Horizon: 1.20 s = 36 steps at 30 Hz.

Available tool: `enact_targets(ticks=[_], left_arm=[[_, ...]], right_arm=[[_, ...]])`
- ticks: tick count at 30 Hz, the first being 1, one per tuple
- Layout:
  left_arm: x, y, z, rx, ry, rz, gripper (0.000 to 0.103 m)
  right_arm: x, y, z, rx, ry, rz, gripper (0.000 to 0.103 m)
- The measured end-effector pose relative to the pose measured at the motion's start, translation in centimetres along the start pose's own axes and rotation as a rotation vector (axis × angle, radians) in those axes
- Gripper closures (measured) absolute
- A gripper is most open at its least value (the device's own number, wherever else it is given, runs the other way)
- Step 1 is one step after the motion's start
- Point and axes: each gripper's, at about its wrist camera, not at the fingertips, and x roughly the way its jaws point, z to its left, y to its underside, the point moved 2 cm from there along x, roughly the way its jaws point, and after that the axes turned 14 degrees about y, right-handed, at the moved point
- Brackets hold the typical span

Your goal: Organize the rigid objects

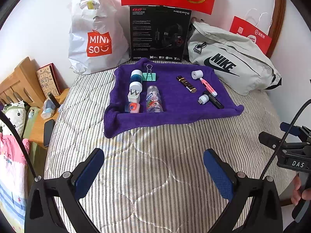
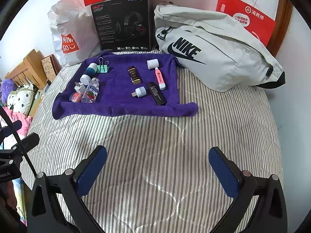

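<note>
Both grippers hang low over the striped quilt (image 1: 155, 174), well short of the purple towel (image 1: 175, 114) where all the small items lie. Left gripper (image 1: 153, 176): jaws spread wide, nothing between the blue pads. Right gripper (image 2: 157, 174): likewise wide apart and empty. On the towel's left side a tight cluster: blue-and-white capped jar (image 1: 136, 75), green binder clip (image 1: 149, 75) just beside it, white plug adapter (image 1: 134, 93) with prongs up, small red-labelled Vaseline tub (image 1: 132, 107), clear plastic bottle (image 1: 154, 102) lying on its side. On the right side, looser: black-and-gold tube (image 1: 186, 84), white tape roll (image 1: 197, 75), pink highlighter (image 1: 208, 87), small white USB light (image 1: 203, 99), black flat stick (image 1: 213, 99). This layout fits either a sort into two groups already made or a scatter waiting to be sorted; the pictures do not settle which. Risks, as judgement: the left cluster is packed close, pieces touching or nearly so, so wide jaws lowered onto one would likely nudge its neighbours; the bottle and the tape roll, lying on their round sides, may roll off under a glancing touch. The towel is soft with a rucked, folded near edge, and a finger dragged across it could bunch the cloth and shift everything. The USB light and black stick lie almost against each other, so a grab there may catch both. The Nike bag (image 1: 233, 66) crowds the towel's right corner, leaving little room for an approach from that side.
</note>
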Motion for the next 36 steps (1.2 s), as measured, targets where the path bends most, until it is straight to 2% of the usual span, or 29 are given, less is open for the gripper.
enact_targets(ticks=[36], left_arm=[[-1.4,-0.1,0.2,0.007,-0.007,-0.012,0.000]], right_arm=[[-0.5,0.3,-0.5,-0.007,-0.006,-0.005,0.000]])
